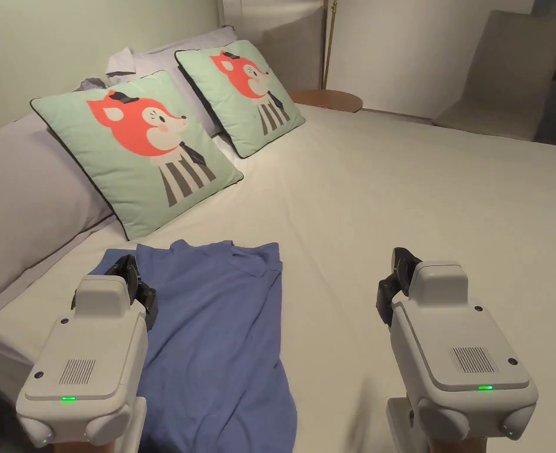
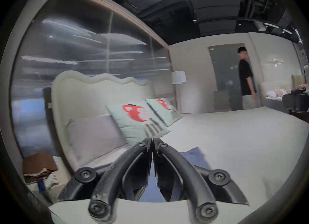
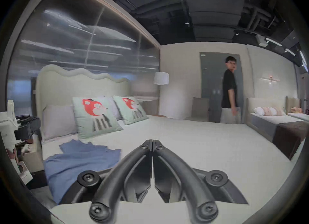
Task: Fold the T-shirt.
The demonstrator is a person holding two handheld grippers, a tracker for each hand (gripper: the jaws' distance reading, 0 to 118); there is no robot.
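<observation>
So the left gripper [image 1: 134, 276] hung right over the near-left part of the blue T-shirt [image 1: 223, 330], jaws pinched together with nothing between them as far as I could tell. The right gripper [image 1: 395, 277] was well off to the shirt's right over bare sheet, jaws closed and empty too. The shirt lay along the left edge of the bed [image 1: 418, 194], long axis running from me toward the fox pillows [image 1: 147, 147], collar at the far end. My guess: the left one is closer for a first grab.
</observation>
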